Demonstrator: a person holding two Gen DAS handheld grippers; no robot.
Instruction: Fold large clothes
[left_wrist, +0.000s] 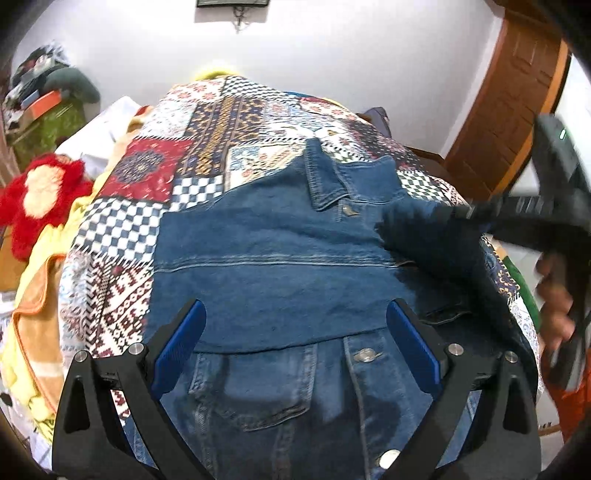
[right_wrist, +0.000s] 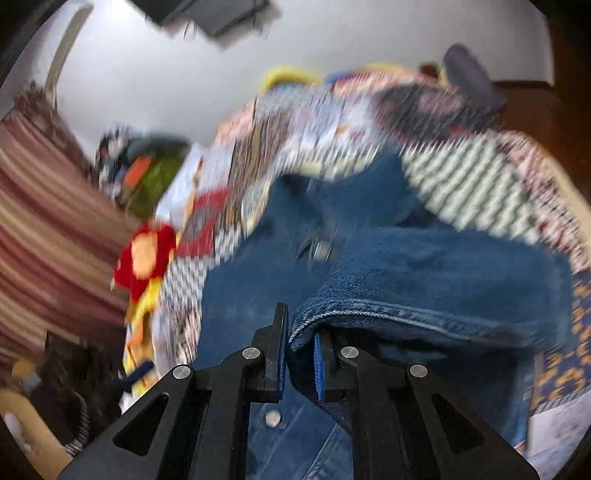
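Note:
A blue denim jacket (left_wrist: 280, 273) lies spread on a patchwork bedspread (left_wrist: 155, 173), collar at the far end, metal buttons near me. My left gripper (left_wrist: 295, 325) hovers open above its middle, with nothing between the blue pads. In the left wrist view my right gripper (left_wrist: 461, 214) comes in from the right, shut on a dark fold of the jacket's sleeve (left_wrist: 424, 232). The right wrist view is blurred: the right gripper (right_wrist: 299, 332) pinches the stitched sleeve edge (right_wrist: 369, 314), which drapes to the right over the jacket (right_wrist: 251, 291).
A red and cream plush toy (left_wrist: 37, 195) and yellow-orange cloths (left_wrist: 33, 321) lie at the bed's left edge. A cluttered green shelf (left_wrist: 44, 122) stands at the far left, a wooden door (left_wrist: 513, 92) at the right. A person's hand (left_wrist: 554, 299) holds the right gripper.

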